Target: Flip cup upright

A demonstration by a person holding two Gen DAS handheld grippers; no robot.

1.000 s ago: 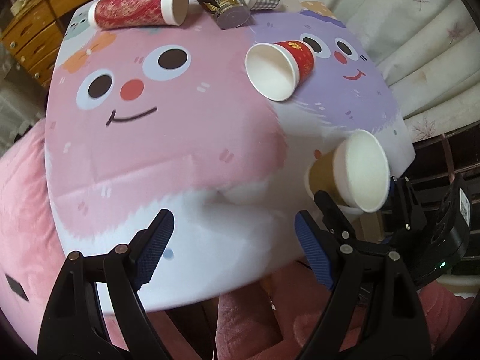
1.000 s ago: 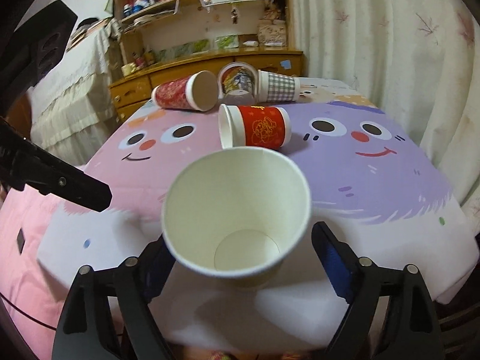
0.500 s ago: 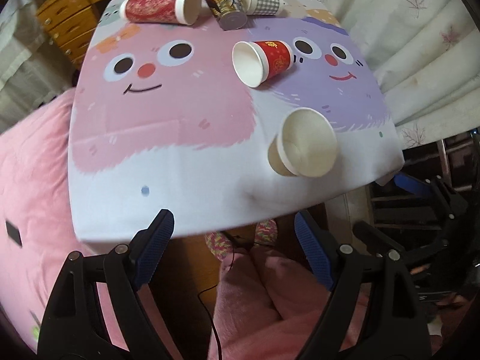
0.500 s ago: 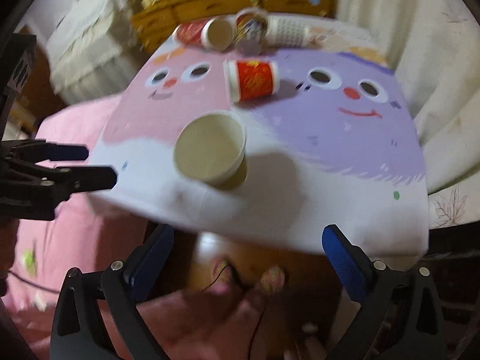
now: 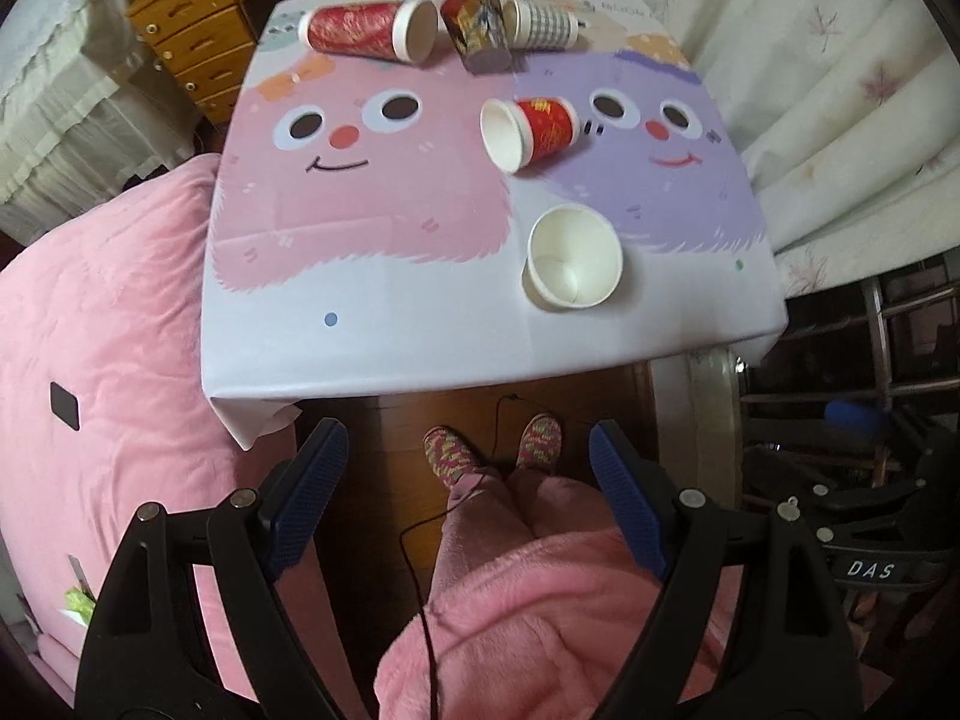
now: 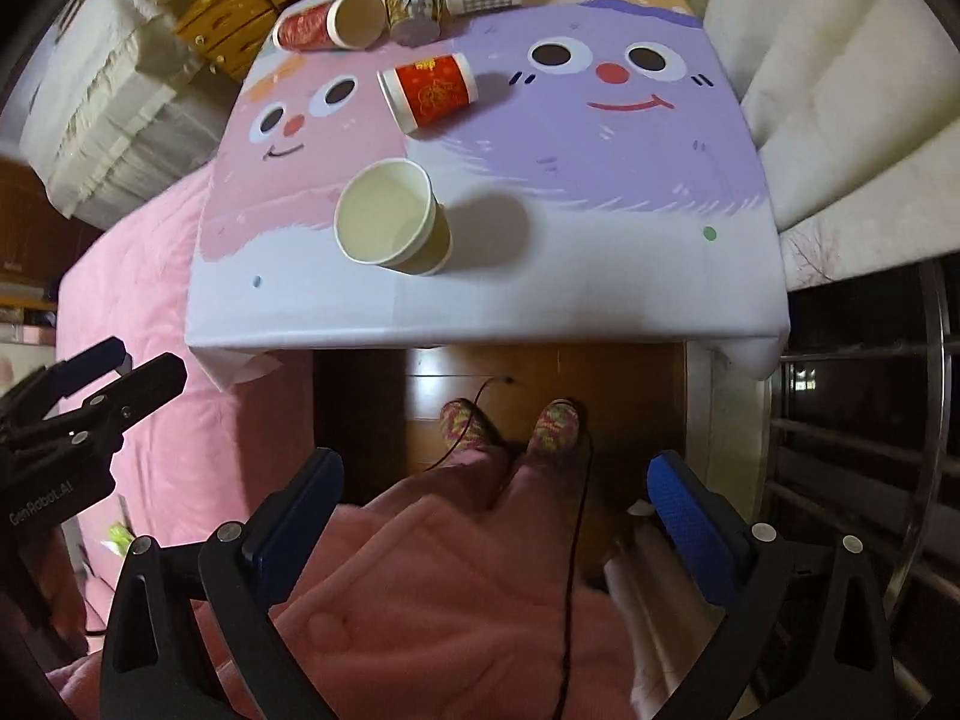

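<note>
Near the worktop's point(image 5: 420, 354) front edge the plain cup point(image 5: 573, 258) stands mouth up, ahead of both empty, spread tools, left point(image 5: 465, 504) and right point(image 6: 495, 522), the right slightly nearer.

Tabletop point(image 5: 372, 354) under cartoon-face cloth carries five paper cups: plain cup point(image 5: 573, 258) upright near front edge, red cup point(image 5: 531, 129) on its side mid-table, long red cup point(image 5: 369, 30), dark printed cup point(image 5: 477, 30) and checked cup point(image 5: 543, 24) along back edge.

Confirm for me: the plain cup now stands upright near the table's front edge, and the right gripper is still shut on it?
Not quite. The plain cup does stand upright near the front edge, but the right gripper is open and clear of it, as the right wrist view shows.
</note>
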